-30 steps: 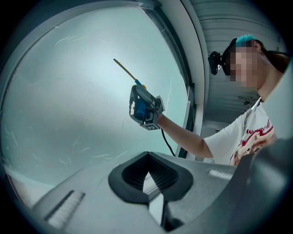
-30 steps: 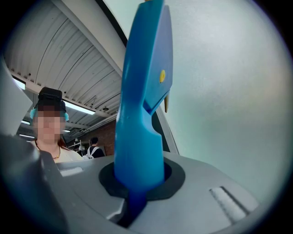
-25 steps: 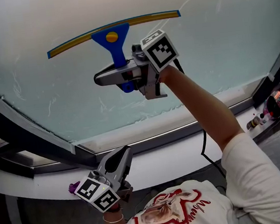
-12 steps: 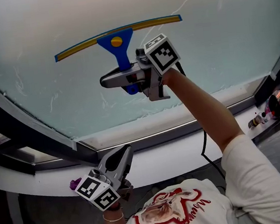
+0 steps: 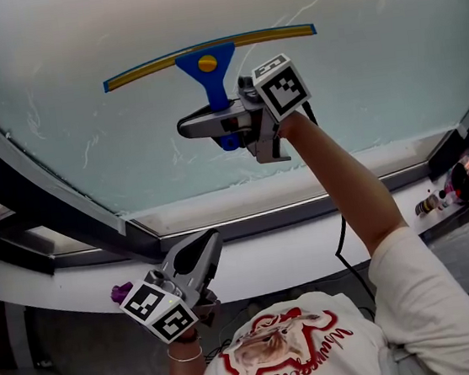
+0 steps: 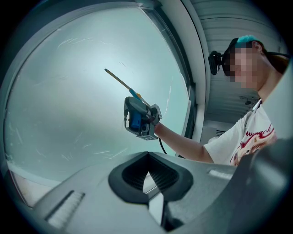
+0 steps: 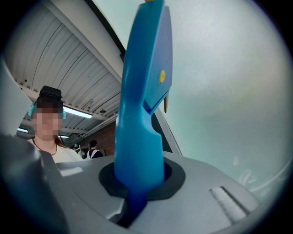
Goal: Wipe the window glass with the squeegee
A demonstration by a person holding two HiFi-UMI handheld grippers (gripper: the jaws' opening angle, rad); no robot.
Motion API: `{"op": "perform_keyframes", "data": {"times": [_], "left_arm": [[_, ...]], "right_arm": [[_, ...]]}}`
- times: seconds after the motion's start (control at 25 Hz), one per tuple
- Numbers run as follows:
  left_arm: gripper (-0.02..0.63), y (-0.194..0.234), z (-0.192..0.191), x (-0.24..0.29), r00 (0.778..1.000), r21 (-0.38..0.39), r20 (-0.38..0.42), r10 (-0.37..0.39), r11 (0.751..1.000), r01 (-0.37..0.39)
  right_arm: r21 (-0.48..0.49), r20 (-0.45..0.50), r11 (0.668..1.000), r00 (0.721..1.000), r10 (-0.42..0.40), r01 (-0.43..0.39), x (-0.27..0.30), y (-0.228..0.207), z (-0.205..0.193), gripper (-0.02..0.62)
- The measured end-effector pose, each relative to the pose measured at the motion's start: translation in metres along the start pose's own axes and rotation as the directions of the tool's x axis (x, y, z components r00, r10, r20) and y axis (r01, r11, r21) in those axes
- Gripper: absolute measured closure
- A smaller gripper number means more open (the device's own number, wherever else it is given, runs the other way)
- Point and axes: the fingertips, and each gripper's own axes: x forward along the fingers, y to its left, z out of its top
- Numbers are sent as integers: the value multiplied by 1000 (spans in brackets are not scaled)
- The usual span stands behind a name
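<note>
We have the right hand-held gripper (image 5: 210, 128) clamped tight on the squeegee (image 5: 206, 63) by its blue handle, arm raised. The blade lies against the glass (image 5: 372, 63), high on the pane, and its right end sits slightly higher than its left. The left hand-held gripper (image 5: 202, 254) hangs low below the frame (image 5: 247, 223), jaws together with nothing between them, well apart from the squeegee.

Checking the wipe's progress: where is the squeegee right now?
Head view, upper centre: the squeegee lies against the window glass, its blue handle clamped in the right gripper, with the left gripper low at the left.
</note>
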Motion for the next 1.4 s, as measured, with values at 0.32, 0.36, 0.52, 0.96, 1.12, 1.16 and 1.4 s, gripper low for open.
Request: {"op": "perform_keyframes", "data": {"times": [0.32,0.36,0.52,0.96,1.12,1.16,1.4], "left_arm": [[605,-3,-12,-5,1000,30,17,-9,1000,8],[605,-3,-12,-5,1000,30,18,-8,1000,7],[605,-2,-12,-6,1000,25,23,-1,1000,1],[605,-2,-15,-7,1000,17,25,-1,1000,1],[605,0,-18,-6,1000,9,19,1,1000,-1],[605,0,-18,-5,1000,7,16,2,1000,-2],[605,2,-22,-1,1000,-2,-2,1,1000,-1]], "right_arm": [[-10,1,1000,1000,-9,9,2,-1,-27,555],[-9,1,1000,1000,-8,8,2,-2,-28,555],[-2,5,1000,1000,-5,5,2,-3,-31,555],[24,14,1000,1000,-8,8,3,-9,-47,555],[35,12,999,1000,-7,6,2,-12,-55,554],[35,9,999,1000,-7,7,2,-13,-57,555],[52,22,999,1000,3,-4,3,-15,-63,555]]}}
